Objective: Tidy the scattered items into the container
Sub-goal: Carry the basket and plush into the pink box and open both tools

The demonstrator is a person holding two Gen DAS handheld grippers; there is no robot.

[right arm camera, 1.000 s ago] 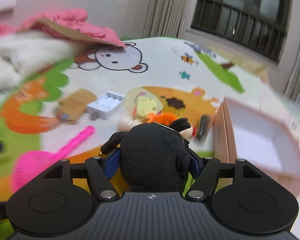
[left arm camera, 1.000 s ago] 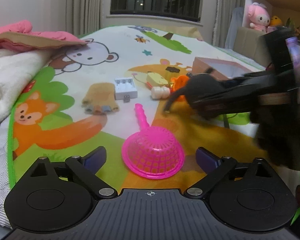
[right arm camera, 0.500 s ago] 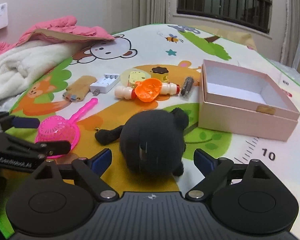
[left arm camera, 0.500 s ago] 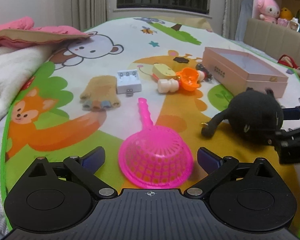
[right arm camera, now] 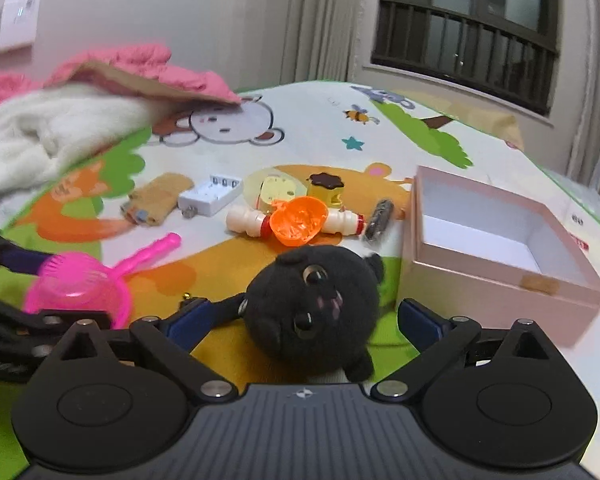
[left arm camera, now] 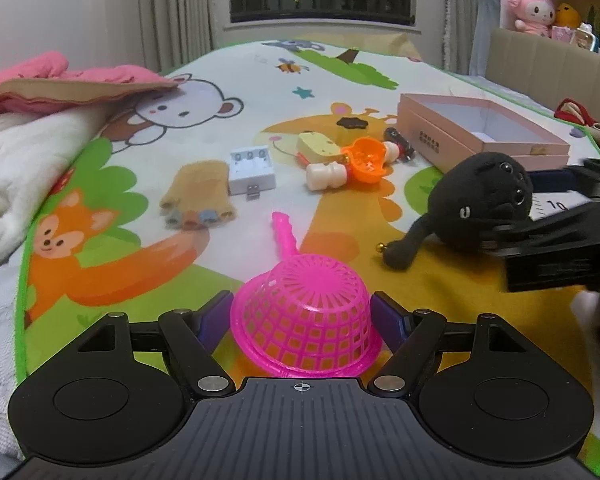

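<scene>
A pink plastic strainer (left arm camera: 306, 314) lies upside down on the play mat between the fingers of my left gripper (left arm camera: 306, 318), which close against its sides. A black plush toy (right arm camera: 314, 310) rests on the mat between the wide-open fingers of my right gripper (right arm camera: 304, 320); the plush (left arm camera: 482, 204) also shows in the left wrist view. The open pink box (right arm camera: 496, 240) stands to the right and is empty. The strainer (right arm camera: 78, 290) also shows in the right wrist view.
Scattered on the mat are a tan glove (left arm camera: 198, 196), a white battery holder (left arm camera: 252, 172), a yellow toy (left arm camera: 316, 146), an orange cup on white pins (left arm camera: 366, 160) and a dark cylinder (right arm camera: 378, 218). A white blanket and pink cloth (left arm camera: 28, 128) lie at the left.
My right gripper has let go of the black plush, which now rests on the mat between its open fingers. My left gripper has moved forward and closed around the pink strainer.
</scene>
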